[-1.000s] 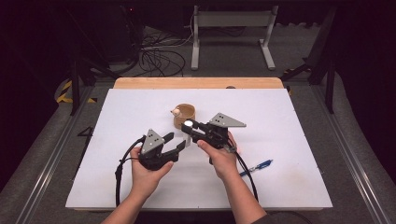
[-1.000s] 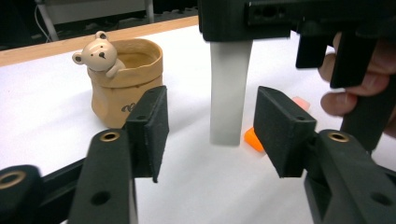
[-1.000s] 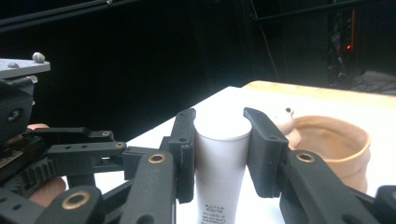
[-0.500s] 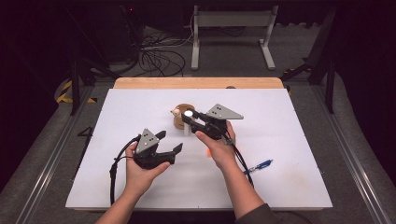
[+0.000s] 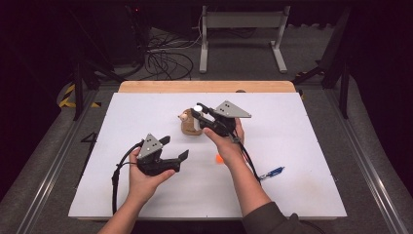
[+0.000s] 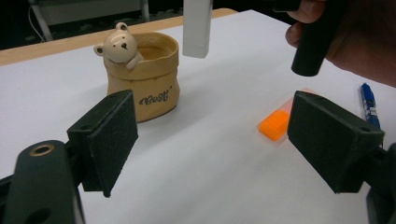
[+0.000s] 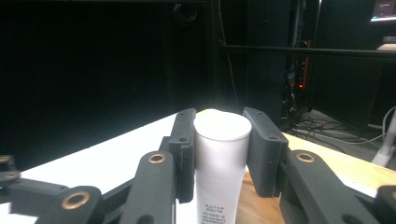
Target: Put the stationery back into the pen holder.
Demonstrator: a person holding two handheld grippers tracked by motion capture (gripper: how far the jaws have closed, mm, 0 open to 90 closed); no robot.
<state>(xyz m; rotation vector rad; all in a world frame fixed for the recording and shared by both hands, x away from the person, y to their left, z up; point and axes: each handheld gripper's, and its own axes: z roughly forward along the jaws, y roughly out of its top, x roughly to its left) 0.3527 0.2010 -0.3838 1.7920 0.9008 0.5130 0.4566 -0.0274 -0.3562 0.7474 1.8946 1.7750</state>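
A white table (image 5: 302, 146) with a wooden strip along its far edge stands in a dark room, cables and a metal stand on the floor beyond it. Seen from the high view, the right gripper (image 5: 197, 110) is held above the middle of the table, near the far edge, with a white tube (image 5: 197, 107) pinched between its jaws over a tan pot (image 5: 189, 126). The right gripper view shows the grip up close: two ribbed black pads pressed flat against the sides of the tube (image 7: 221, 154), a smooth matte cylinder with a round flat end and fine print low on its body. The left gripper view shows what the others do not: the pot (image 6: 142, 84) is shaped like a crumpled paper sack, glossy ceramic by the look, with dark script on its front and a small bear (image 6: 120, 46) leaning over the rim; its inside appears empty as far as can be seen, and the tube's end (image 6: 196, 29) hangs just above and beside the rim, not inside. The left gripper (image 5: 174, 147), nearer the front edge, holds nothing, its foam-faced jaws spread wide. An orange block (image 6: 275, 124) lies flat between pot and blue pen (image 6: 369, 103), toward the right front.
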